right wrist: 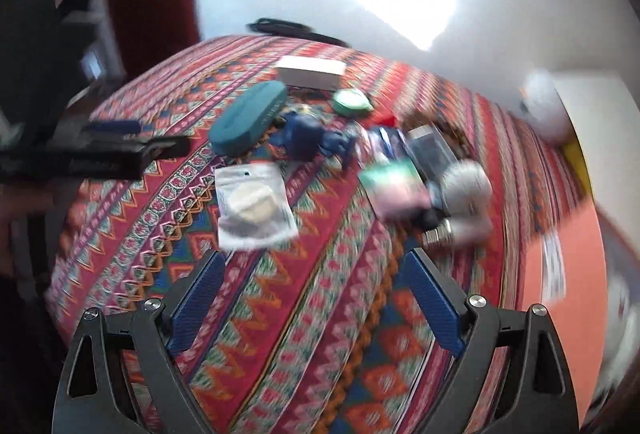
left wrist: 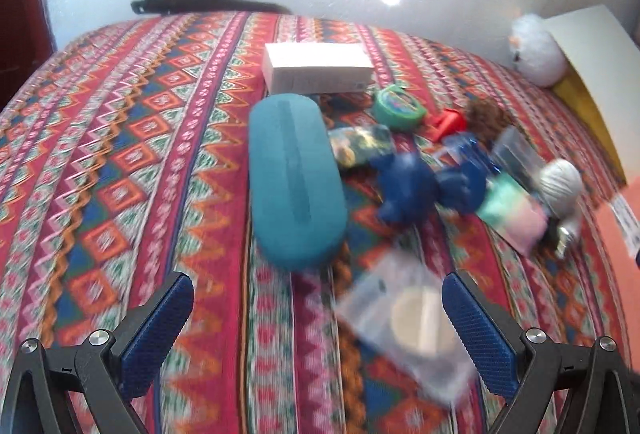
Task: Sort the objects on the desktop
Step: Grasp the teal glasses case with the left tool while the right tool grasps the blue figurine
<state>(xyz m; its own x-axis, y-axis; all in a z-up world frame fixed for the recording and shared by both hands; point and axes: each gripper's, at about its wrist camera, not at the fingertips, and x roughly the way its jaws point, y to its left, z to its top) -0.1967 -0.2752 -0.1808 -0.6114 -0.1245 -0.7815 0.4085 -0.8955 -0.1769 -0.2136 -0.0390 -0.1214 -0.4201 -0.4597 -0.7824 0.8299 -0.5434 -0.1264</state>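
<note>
Ahead, long rounded teal case (left wrist: pixel 295 181) lengthwise on patterned cloth (left wrist: pixel 120 154), beyond both wide-spread, empty hand-held grippers (left wrist: pixel 318 308) (right wrist: pixel 316 280).

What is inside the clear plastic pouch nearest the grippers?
The clear plastic pouch holds a round cream-coloured disc and something dark below it; blur hides what that is. Both the left gripper and right gripper are open.

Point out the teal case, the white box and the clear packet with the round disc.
teal case (left wrist: pixel 296 180), left wrist view, middle of its top.
white box (left wrist: pixel 318 64), left wrist view, its top face.
clear packet (right wrist: pixel 252 204), right wrist view, on the pale disc inside.
</note>
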